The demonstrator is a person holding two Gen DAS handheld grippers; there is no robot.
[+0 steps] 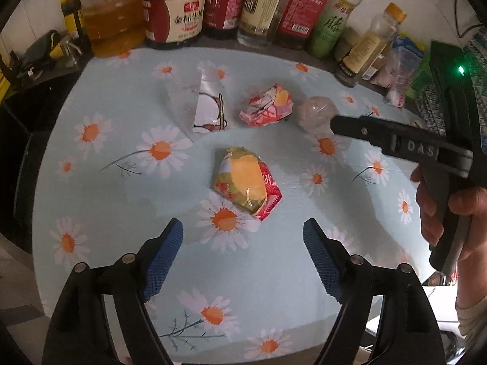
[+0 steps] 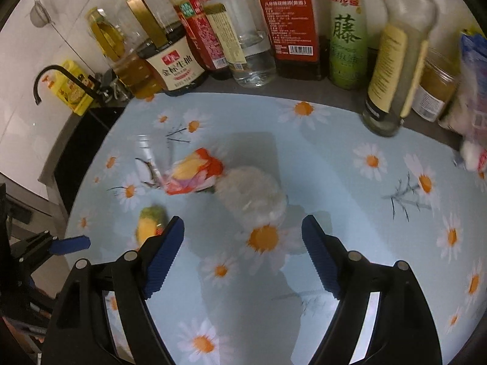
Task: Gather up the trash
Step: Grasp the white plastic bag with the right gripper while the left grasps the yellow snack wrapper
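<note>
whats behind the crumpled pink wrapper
Behind the crumpled pink wrapper is bare daisy tablecloth, then a row of sauce bottles. The cloth directly beneath it is covered.

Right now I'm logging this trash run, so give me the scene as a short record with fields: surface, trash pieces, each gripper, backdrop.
surface: daisy-print cloth
trash pieces: yellow-red wrapper; crumpled pink wrapper; clear plastic wad; torn clear packet
left gripper: open, short of the yellow-red wrapper
right gripper: open, facing the clear plastic wad
backdrop: row of sauce and oil bottles
</note>
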